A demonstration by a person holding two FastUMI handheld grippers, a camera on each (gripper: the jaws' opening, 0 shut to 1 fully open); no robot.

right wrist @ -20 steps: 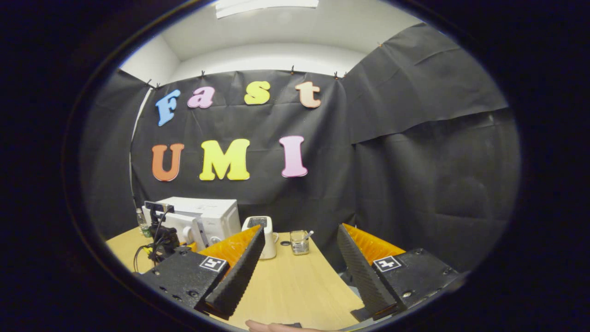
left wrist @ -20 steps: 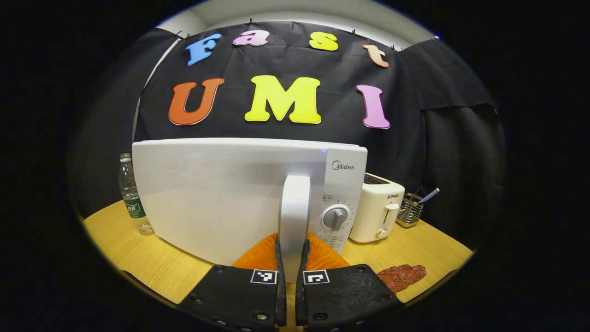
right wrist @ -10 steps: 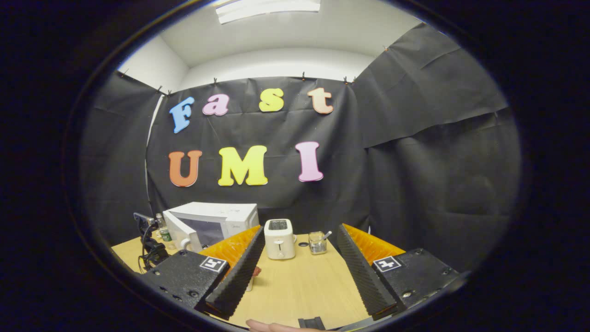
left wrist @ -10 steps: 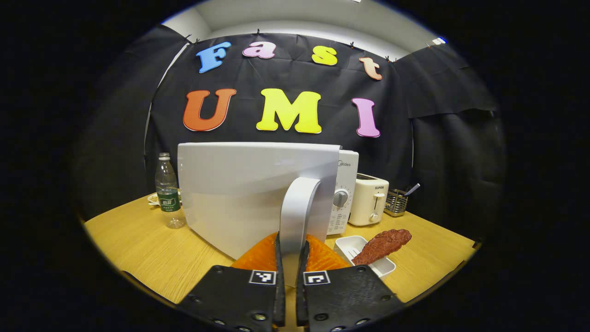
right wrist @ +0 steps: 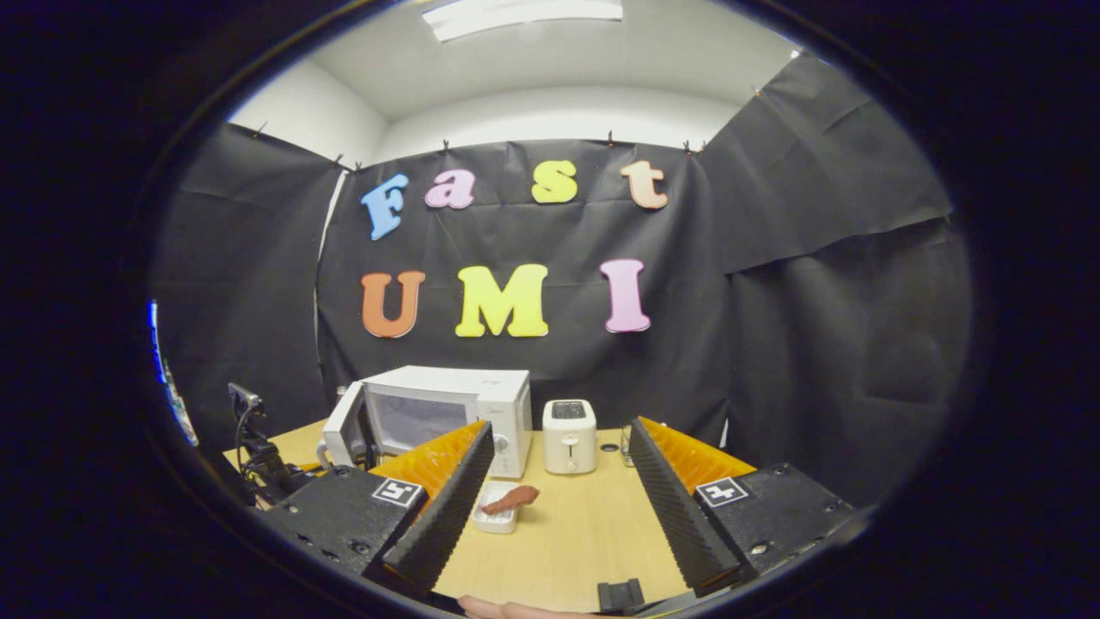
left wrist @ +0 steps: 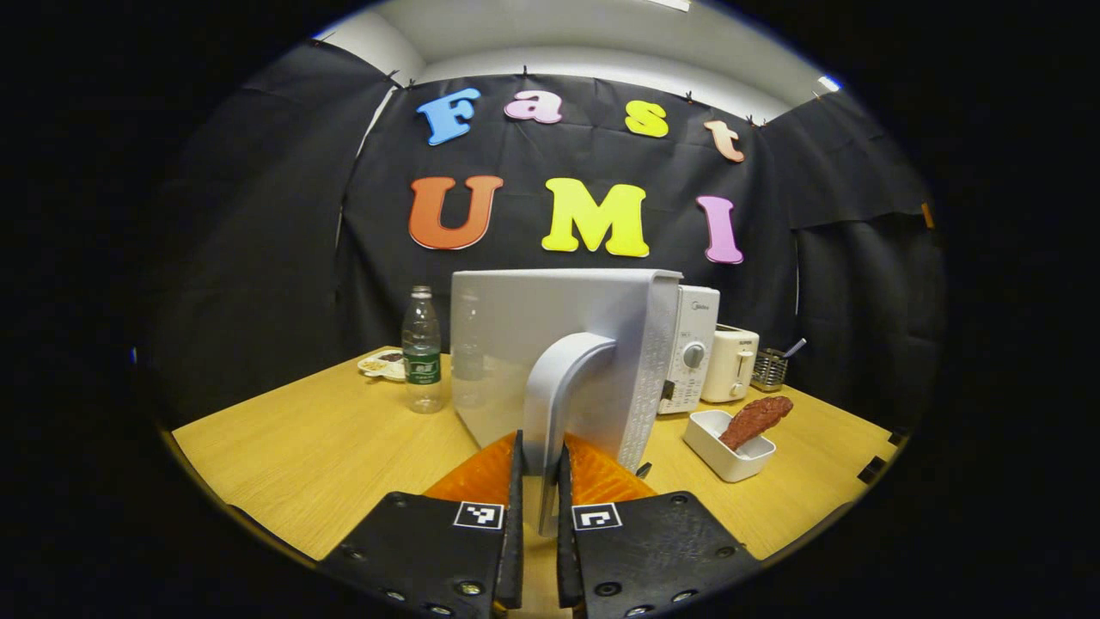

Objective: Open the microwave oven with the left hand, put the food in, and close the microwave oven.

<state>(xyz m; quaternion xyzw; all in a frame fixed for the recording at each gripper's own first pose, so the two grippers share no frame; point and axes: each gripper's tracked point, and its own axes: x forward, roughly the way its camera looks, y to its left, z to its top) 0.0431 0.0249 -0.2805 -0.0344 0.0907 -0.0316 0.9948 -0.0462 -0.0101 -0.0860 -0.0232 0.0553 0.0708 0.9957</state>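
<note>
The left gripper (left wrist: 538,507) is closed narrowly on the handle (left wrist: 559,387) of the microwave door (left wrist: 550,344), and both fingers press on the lower end of this white curved handle. The door stands swung out from the microwave oven (left wrist: 692,348), so in the left gripper view its outer face is turned to the camera and its perforated edge is at the right of the handle. In the right gripper view the microwave oven (right wrist: 447,413) stands at the back left part of the wooden table (right wrist: 567,533), with its cavity open and the door hanging out at its left side; the left gripper (right wrist: 258,460) is seen there as a dark shape just beside the door. The food (left wrist: 754,419), a dark red piece, lies tilted in a small white tray (left wrist: 718,443), with its upper end over the rim. The tray stands on the table in front of the microwave oven and to the right of the door, near the left gripper but apart from it. A white toaster (left wrist: 730,365) stands just to the right of the microwave oven, and a plastic bottle (left wrist: 421,348) stands to the left of the door. The right gripper (right wrist: 559,507) is wide open and holds nothing; it hangs above the front part of the table, and the tray with the food (right wrist: 511,499) lies just behind its left finger (right wrist: 443,507), between this gripper and the microwave oven.
</note>
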